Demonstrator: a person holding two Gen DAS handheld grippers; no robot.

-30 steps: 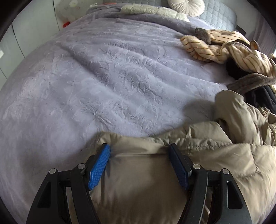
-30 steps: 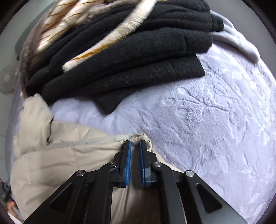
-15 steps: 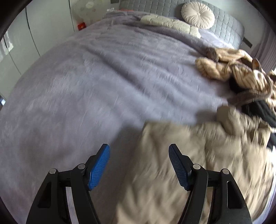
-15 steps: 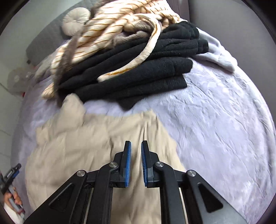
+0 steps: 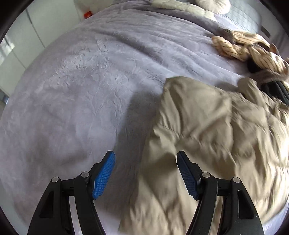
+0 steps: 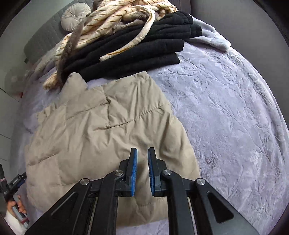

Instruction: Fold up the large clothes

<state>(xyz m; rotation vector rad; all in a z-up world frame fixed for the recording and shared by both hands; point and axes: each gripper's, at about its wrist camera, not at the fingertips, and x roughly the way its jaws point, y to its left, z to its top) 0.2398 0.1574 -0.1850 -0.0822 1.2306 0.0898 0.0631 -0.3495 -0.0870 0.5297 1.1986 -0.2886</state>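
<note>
A beige quilted jacket [image 6: 101,130] lies folded on the lavender bedspread [image 6: 234,115]; in the left wrist view the jacket [image 5: 213,130] fills the right half, blurred. My left gripper [image 5: 145,160] hangs open above the jacket's left edge, nothing between its blue pads. My right gripper [image 6: 142,155] hovers above the jacket's near right part. Its jaws are opening, a narrow gap shows between the pads, and no cloth is in it.
A stack of black folded clothes [image 6: 137,50] with a cream striped garment [image 6: 112,23] on top lies beyond the jacket. A round cushion [image 6: 75,16] sits at the grey headboard. A person's hand [image 6: 15,206] holding the other gripper shows at lower left. White cupboards [image 5: 19,54] stand left of the bed.
Both grippers have lifted off the jacket and drawn back. The right gripper, shut on the jacket's edge before, has let go and its pads have parted. The jacket now lies folded flat.
</note>
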